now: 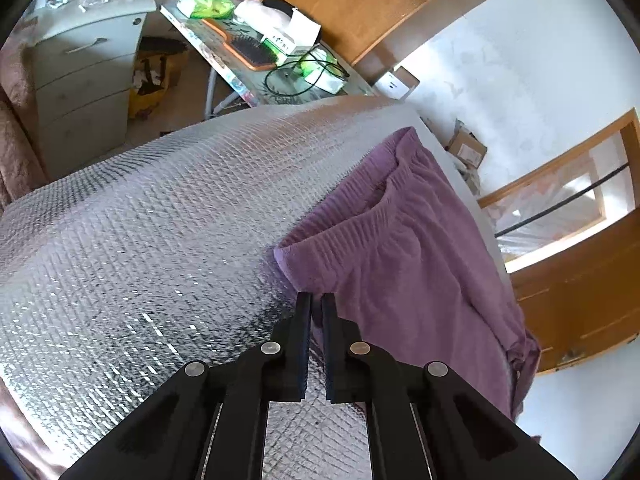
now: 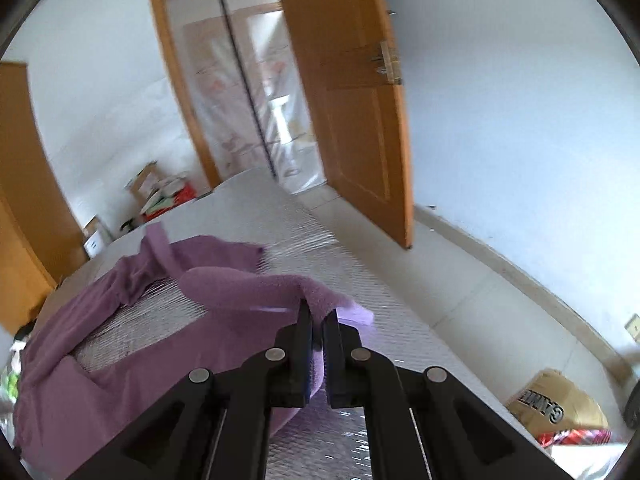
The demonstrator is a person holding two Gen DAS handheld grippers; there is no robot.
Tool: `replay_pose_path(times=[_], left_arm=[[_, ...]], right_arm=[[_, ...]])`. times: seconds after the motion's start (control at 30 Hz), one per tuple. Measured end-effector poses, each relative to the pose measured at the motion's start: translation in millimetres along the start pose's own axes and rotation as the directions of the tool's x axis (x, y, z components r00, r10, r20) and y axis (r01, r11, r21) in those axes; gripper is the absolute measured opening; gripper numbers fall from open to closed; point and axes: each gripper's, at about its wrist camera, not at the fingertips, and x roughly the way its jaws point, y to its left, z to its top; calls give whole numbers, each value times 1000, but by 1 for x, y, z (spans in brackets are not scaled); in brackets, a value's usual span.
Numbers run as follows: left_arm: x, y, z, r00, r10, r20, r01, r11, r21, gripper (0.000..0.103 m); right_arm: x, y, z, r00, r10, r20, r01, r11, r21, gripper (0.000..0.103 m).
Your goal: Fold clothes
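I have the left gripper (image 1: 316, 300) pinching the purple pants (image 1: 404, 248) near the waistband at the silver mat's (image 1: 140, 232) right edge; the right gripper (image 2: 318, 314) clamps a lifted leg hem; soft, light, floppy, so hems grip best.

Purple trousers (image 1: 404, 256) — soft cloth; mat (image 1: 160, 232) — shiny foil

a silver quilted mat (image 1: 160, 240) covers the work surface. beyond it a glass side table (image 1: 256, 92) carries a hairbrush (image 1: 250, 52), a green wipes pack (image 1: 206, 5) and a black cable (image 1: 308, 76) (loosely coiled). a grey drawer unit (image 1: 84, 80) stands nearby; an open wooden door (image 2: 360, 120) and a cardboard box (image 2: 556, 408) show opposite.
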Motion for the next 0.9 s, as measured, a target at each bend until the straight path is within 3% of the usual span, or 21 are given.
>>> replay_pose_path(times=[0.3, 0.47, 0.67, 0.9], left_arm=[[-9, 9, 4, 999, 15, 29, -14, 1000, -5, 4], [-6, 9, 1, 1000, -7, -9, 8, 1000, 7, 4], [0, 6, -1, 999, -24, -29, 25, 999, 21, 20], [0, 12, 0, 998, -53, -19, 52, 998, -17, 24]], right_arm=[[6, -30, -12, 997, -58, -56, 61, 997, 52, 4], [7, -34, -21, 994, -82, -73, 87, 994, 61, 4], [2, -33, -30, 990, -128, -52, 131, 991, 43, 6], [5, -32, -33, 972, -216, -91, 220, 975, 39, 7]])
